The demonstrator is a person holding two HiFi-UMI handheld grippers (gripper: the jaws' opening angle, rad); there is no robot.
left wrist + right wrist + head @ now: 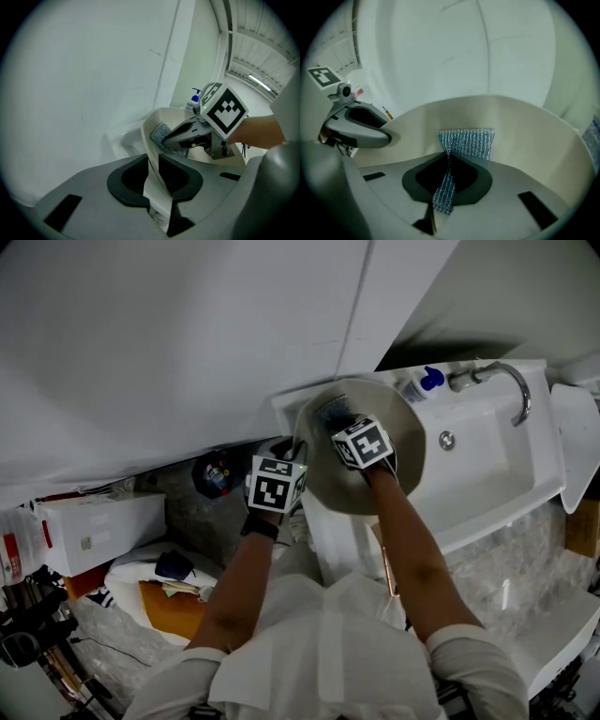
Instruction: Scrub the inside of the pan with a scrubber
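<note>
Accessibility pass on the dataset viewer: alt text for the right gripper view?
The right gripper pinches a blue-silver woven mesh scrubber flat against the inside wall of a cream-coloured round pan. At the left edge, the grey left gripper clamps the pan's rim; a plain white wall is behind.

I saw a white panelled wall [187, 352] behind a white sink [487, 465] with a chrome tap [511, 374]; a white box [94, 526] sat lower left.

head view: above, steeply down | gripper views: close, along jaws | shared: pan [403, 432]
</note>
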